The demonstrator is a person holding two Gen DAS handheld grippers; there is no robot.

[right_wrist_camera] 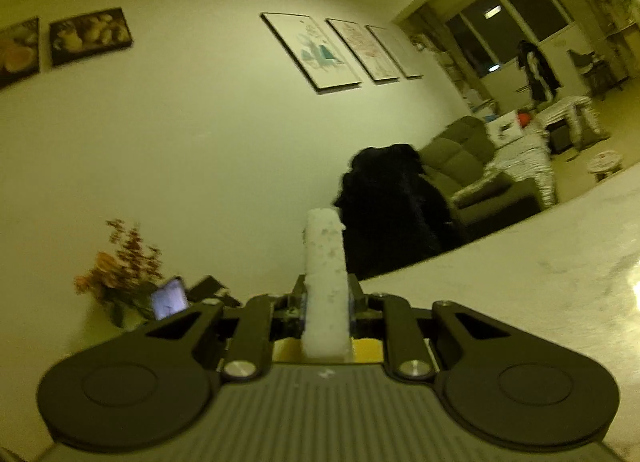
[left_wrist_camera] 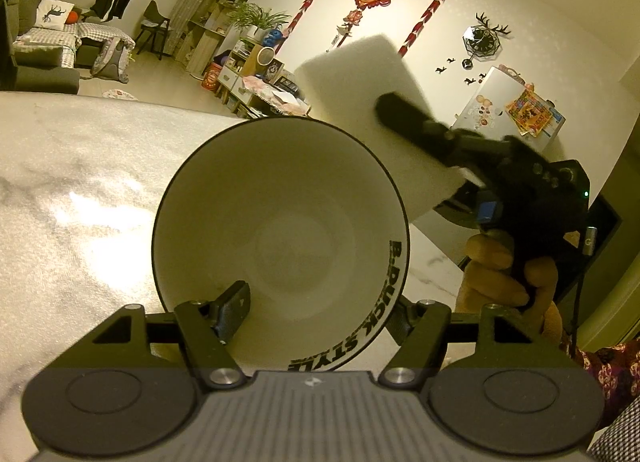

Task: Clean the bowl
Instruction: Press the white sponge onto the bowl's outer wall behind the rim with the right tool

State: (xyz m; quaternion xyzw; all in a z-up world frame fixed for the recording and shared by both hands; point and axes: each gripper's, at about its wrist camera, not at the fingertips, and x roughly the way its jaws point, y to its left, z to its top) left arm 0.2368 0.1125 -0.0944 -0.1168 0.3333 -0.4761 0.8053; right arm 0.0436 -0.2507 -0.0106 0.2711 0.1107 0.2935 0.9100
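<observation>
Left gripper (left_wrist_camera: 310, 312) fills the bottom of its own view, jaws spread wide around the bowl (left_wrist_camera: 280, 242); one finger (left_wrist_camera: 232, 312) lies inside against the wall, the other outside the rim at lower right, so the bowl's wall sits between them. Bowl is held tipped up with its mouth toward the camera, above the marble-patterned table (left_wrist_camera: 60, 202); interior plain off-white and glossy, no visible residue; thin dark rim; black lettering on the outer wall, readable in part as "B.DUCK STYLE".

Left wrist view only — right gripper (left_wrist_camera: 404, 114) seen from the side, raised behind and to the right of the bowl, a person's hand (left_wrist_camera: 508, 274) wrapped around its grip; white sponge (left_wrist_camera: 372, 110) block broad face on, its lower edge just beyond the bowl's far rim; contact with the rim cannot be told.

Right wrist view only — sponge (right_wrist_camera: 325, 282) seen edge on, narrow, upright, with grey specks on its surface; right gripper (right_wrist_camera: 326, 308) fingers pressed together on it near its base, pinching it firmly; bowl not in this view; table (right_wrist_camera: 520, 282) edge runs to the right, wall with framed pictures (right_wrist_camera: 316, 50) beyond; image slightly blurred.

Pose — left gripper angled somewhat downward; right gripper roughly level.
</observation>
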